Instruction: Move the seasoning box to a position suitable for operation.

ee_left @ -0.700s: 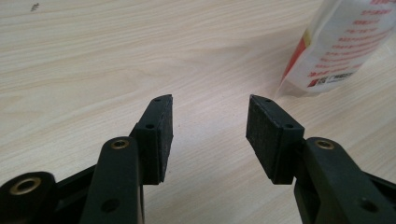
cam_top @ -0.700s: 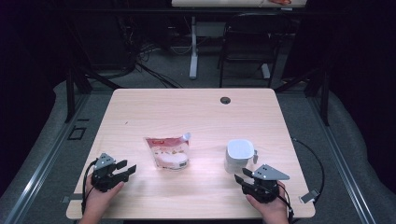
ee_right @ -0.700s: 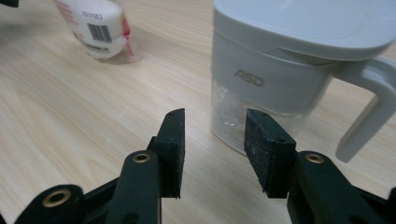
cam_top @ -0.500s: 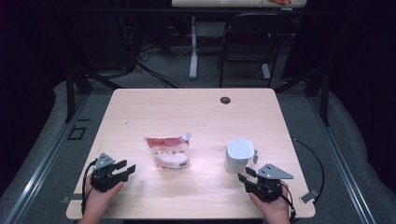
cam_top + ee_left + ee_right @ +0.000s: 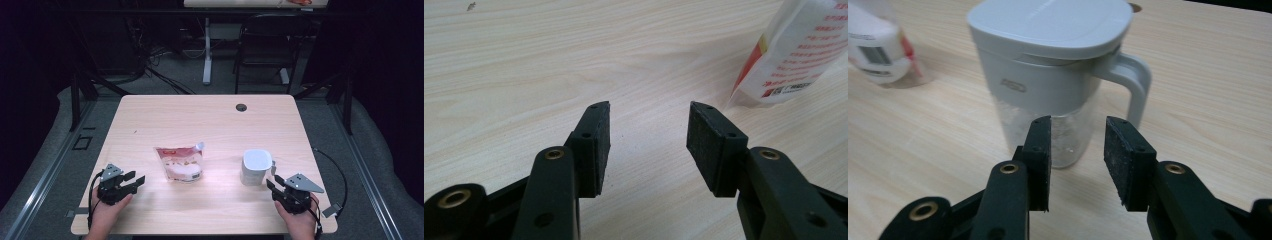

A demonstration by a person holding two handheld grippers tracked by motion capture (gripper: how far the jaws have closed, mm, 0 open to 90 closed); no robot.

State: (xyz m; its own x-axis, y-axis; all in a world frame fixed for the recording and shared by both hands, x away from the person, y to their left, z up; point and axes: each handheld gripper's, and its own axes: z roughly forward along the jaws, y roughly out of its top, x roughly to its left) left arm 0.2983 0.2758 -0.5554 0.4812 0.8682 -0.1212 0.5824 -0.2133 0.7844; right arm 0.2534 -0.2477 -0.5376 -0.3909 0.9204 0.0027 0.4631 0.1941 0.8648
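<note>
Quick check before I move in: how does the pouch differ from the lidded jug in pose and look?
The pouch lies flat on the table; the jug stands upright. The pouch is soft, white with red print; the jug is rigid, with a grey lid, a side handle and a clear lower body. The pouch lies nearer the left hand-held gripper, the jug just ahead of the right hand-held gripper. Both rest on the table untouched.

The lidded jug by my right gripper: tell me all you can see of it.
The jug stands upright on the wooden table, right of the pouch. Its pale grey lid is on, over a grey upper body, a clear lower part and a grey side handle. The right gripper, open, sits just short of it; nothing touches it.
</note>
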